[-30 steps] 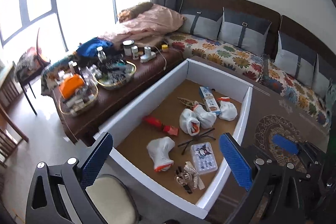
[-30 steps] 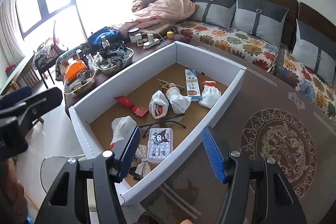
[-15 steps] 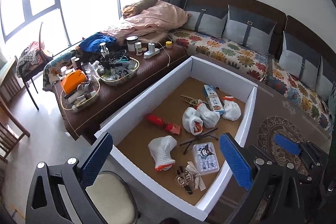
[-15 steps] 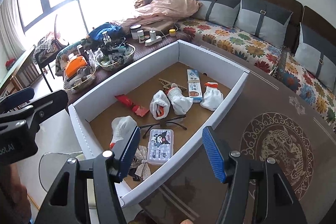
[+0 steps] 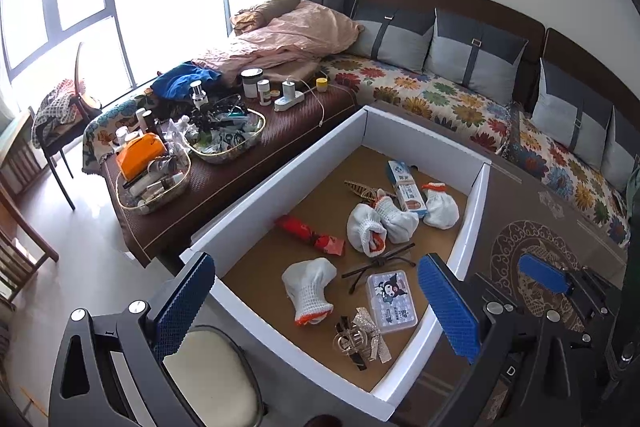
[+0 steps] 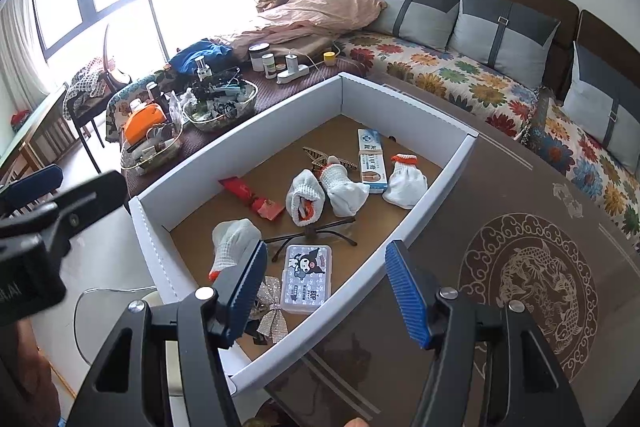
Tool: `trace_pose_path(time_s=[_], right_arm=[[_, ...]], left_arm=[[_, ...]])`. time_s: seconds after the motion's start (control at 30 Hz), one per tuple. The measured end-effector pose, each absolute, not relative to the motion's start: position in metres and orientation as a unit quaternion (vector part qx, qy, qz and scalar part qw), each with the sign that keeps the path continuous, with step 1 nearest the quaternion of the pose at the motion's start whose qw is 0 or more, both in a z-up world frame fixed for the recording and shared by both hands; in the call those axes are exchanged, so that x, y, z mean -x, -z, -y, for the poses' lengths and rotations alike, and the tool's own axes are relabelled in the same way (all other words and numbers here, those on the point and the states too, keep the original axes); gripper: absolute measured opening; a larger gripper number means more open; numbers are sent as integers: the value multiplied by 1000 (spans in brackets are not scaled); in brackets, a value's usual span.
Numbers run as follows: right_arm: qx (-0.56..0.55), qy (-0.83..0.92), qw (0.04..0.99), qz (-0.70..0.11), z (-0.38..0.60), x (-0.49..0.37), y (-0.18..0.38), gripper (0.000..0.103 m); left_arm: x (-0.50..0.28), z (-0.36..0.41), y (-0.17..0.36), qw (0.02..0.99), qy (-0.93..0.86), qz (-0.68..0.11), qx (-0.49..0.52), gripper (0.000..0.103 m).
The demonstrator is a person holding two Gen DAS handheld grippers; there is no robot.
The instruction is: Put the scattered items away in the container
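Observation:
A white cardboard box [image 5: 280,183] [image 6: 240,151] with a brown floor sits on the dark table. Inside lie several white sock bundles [image 5: 310,285] [image 6: 304,197], a red wrapper [image 5: 308,233] [image 6: 248,193], a toothpaste box [image 5: 406,187] [image 6: 372,159], black glasses [image 5: 380,263] [image 6: 312,233], a cartoon case [image 5: 390,301] [image 6: 306,277], a hair claw [image 5: 352,339] and a glitter bow [image 6: 272,311]. My left gripper [image 5: 316,307] is open and empty above the box's near corner. My right gripper [image 6: 326,295] is open and empty above the box's near rim.
The dark table [image 6: 520,267] with a dragon pattern lies right of the box. A low brown bench [image 5: 224,167] with trays of toiletries stands to the left. A floral sofa [image 5: 460,99] runs behind. A cushioned stool [image 5: 212,375] is below the box corner.
Both grippers have drifted slightly, so the view shifts a little toward the sofa. Both stay open and empty. The items in the box have not moved.

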State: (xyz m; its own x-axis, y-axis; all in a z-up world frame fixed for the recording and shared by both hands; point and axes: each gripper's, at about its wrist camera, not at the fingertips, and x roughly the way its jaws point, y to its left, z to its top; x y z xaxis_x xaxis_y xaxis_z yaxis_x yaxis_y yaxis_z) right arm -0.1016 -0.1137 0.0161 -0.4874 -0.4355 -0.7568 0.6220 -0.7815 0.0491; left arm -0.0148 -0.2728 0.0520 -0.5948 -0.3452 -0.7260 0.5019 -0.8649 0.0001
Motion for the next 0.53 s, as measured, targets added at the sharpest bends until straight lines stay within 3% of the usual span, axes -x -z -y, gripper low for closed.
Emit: trace_pose_path(time_s=[0.43, 0.53], right_arm=[[-407, 854, 305, -113, 113, 108, -11, 63], [-408, 853, 306, -111, 115, 109, -11, 63]], left_arm=[[17, 290, -37, 178, 883, -192, -391, 103], [16, 286, -40, 187, 888, -183, -379, 103]])
